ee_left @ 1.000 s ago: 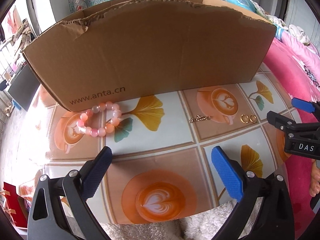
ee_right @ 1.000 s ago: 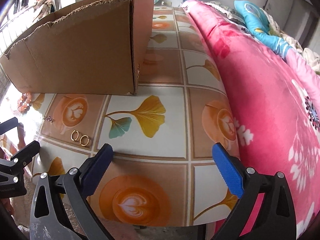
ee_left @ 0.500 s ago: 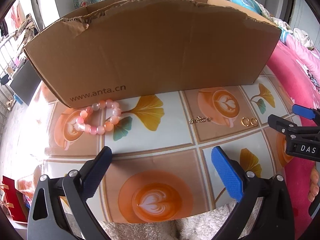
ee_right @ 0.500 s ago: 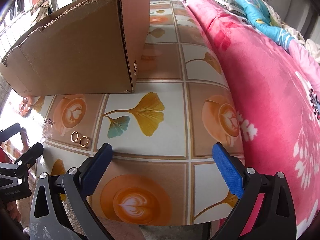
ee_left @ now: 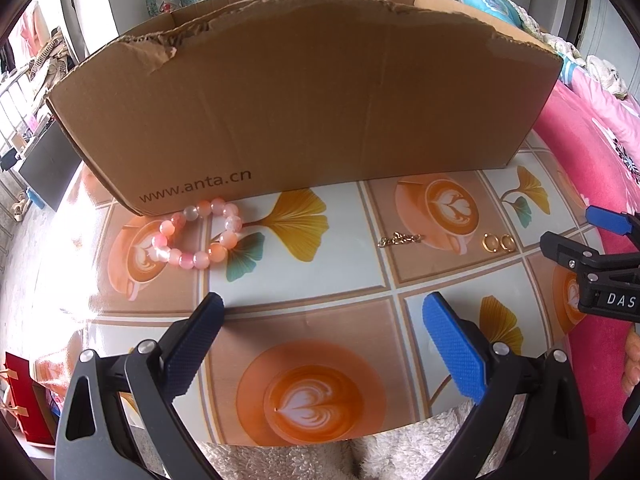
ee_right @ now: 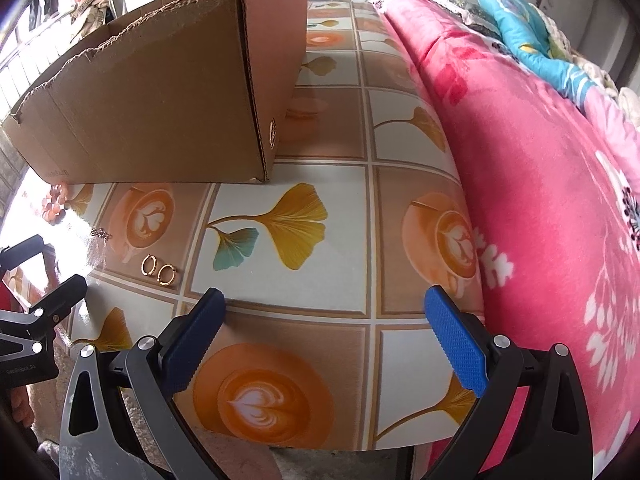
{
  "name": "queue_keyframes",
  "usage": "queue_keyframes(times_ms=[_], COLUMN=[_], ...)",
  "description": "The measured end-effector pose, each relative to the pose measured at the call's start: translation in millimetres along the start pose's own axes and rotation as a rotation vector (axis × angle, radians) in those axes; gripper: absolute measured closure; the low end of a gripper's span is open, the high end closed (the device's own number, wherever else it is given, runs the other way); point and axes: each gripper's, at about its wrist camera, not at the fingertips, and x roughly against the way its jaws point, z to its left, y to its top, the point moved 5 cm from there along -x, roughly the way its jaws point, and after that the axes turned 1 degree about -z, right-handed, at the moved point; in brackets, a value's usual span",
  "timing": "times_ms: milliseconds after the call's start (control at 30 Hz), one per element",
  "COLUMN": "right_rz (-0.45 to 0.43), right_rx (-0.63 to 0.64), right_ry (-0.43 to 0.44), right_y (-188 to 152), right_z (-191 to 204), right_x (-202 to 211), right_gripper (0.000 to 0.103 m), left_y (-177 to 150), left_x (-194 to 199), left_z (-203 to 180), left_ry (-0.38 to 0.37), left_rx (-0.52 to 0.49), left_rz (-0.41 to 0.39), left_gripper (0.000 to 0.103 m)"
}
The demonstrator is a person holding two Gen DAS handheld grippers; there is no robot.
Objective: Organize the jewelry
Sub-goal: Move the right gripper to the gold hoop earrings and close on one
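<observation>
A pink bead bracelet (ee_left: 198, 237) lies on the patterned table (ee_left: 328, 280) close to the front wall of an open cardboard box (ee_left: 304, 96). A small gold chain piece (ee_left: 400, 239) and two gold hoop earrings (ee_left: 497, 242) lie to its right. My left gripper (ee_left: 324, 340) is open and empty, near the table's front edge. My right gripper (ee_right: 326, 332) is open and empty; the earrings (ee_right: 159, 270), chain (ee_right: 100, 234) and bracelet (ee_right: 56, 203) lie to its left. The box (ee_right: 168, 100) stands at the back left.
A pink flowered blanket (ee_right: 560, 200) on a bed borders the table's right side. The right gripper's body (ee_left: 592, 264) shows at the right edge of the left wrist view. A red bag (ee_left: 24, 396) sits on the floor at the left.
Both grippers have risen and tilted slightly, so the box's open top shows more. The jewelry has not moved. Both grippers stay open.
</observation>
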Motion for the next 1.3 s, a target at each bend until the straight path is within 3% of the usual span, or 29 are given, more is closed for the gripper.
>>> queue_keyframes(times_ms=[100,267,500,667,1033,1200,1300], right_rz=[-0.106,-0.201,-0.163,-0.151,-0.131,-0.124,-0.119], right_rx=[0.015,0.12,0.253,0.302,0.306,0.296,0.271], right_ry=[0.009,0.143,0.26,0.29,0.321,0.327,0.337], right_y=[4,5,-3,-2,-4,-2,1], right_z=[1,27,62,73,78,78,76], right_x=[19,40,31,23,18,18,17], right_gripper=[0.008,0.012,0.051,0.065,0.079,0.092,0.093], left_y=[0,0,1,1,0,1,1], left_x=[0,-2,-2,-3,-2,-2,-2], left_z=[0,1,1,1,0,0,0], left_ry=[-0.003,-0.01,-0.016,-0.018,-0.017,-0.017,-0.017], left_rx=[-0.004,-0.012,-0.023,-0.027,-0.027,-0.026,-0.027], left_rz=[0.002,0.008,0.017,0.02,0.019,0.018,0.016], left_gripper=[0.005,0.005,0.005,0.005,0.006,0.005,0.005])
